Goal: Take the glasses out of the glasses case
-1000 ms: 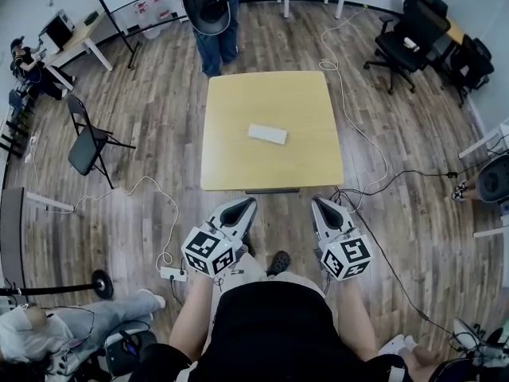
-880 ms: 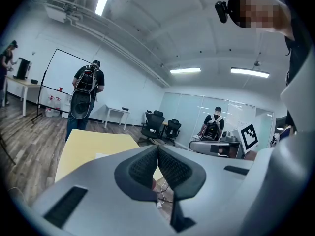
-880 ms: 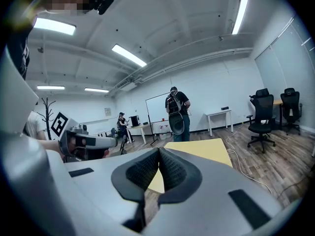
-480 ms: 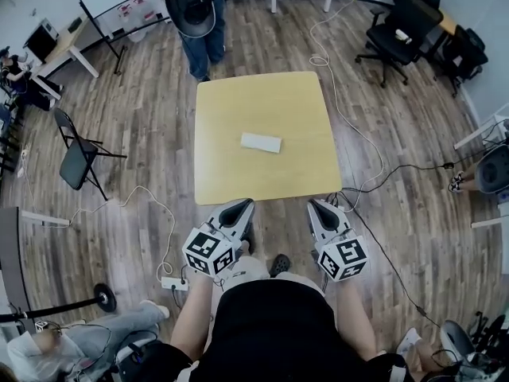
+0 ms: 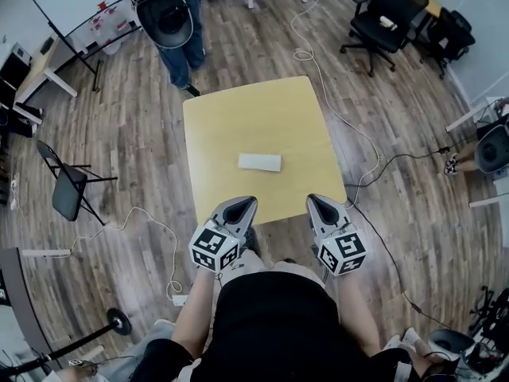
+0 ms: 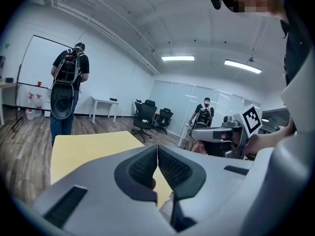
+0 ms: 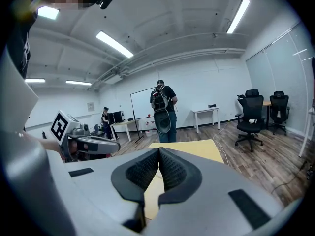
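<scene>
A square yellow table (image 5: 238, 118) stands ahead of the person. The left gripper (image 5: 248, 203) and right gripper (image 5: 312, 200) hover over its near edge, each with jaws pressed together and holding nothing. The white glasses case (image 5: 260, 162) lies flat near the table's middle, well apart from both.

Head view: glasses case (image 5: 260, 162) is too small to read, so no lid seam and no telling open from closed. The wearer's hands are hidden under the marker cubes (image 5: 215, 247). The standing person (image 5: 181, 54) is cut off at the top edge (head out of frame). Gripper views: the case doesn't show in either. The left claw (image 6: 157, 156) body blocks the lower frame, leaving only part of the counter (image 6: 83, 151) visible. The right claw (image 7: 158, 163) does the same, and the counter's near edge is hidden.
</scene>
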A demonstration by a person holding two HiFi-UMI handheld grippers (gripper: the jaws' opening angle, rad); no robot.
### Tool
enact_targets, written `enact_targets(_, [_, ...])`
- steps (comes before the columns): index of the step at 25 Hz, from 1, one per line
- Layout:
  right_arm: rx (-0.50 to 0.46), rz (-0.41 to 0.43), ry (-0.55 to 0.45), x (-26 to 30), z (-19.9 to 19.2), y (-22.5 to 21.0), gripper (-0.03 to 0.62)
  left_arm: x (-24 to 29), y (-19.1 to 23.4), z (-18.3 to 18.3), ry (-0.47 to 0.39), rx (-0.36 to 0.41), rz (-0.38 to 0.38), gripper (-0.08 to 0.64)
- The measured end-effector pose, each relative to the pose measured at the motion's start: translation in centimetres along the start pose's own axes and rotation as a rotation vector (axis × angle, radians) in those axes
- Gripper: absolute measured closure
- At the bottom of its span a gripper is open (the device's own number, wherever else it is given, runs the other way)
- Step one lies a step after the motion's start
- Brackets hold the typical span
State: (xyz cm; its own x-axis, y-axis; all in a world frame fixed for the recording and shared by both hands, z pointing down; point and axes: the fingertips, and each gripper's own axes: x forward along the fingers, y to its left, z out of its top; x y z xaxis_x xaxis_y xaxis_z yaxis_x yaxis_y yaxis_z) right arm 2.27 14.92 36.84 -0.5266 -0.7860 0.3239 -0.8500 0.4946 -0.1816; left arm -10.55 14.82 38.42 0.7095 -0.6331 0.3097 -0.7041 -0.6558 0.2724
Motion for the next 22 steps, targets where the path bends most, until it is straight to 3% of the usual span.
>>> enact_targets(6, [0.033, -0.093, 0.009, 4.7, 0.6, -1.0, 0.575, 3.4, 4.7, 0.5, 0.08, 0.1, -0.08, 0.535])
enact_targets(12, [0.05, -0.175, 0.045, 7.4, 0.5, -1.9, 0.575, 6.9, 7.6, 0.4, 0.153, 0.151, -0.168, 0.535])
enact_targets(22, [0.119, -0.194, 0.107, 9.8, -3.1, -4.8, 0.575, 13.2, 10.2, -3.8, 0.28, 0.235, -0.175, 0.535])
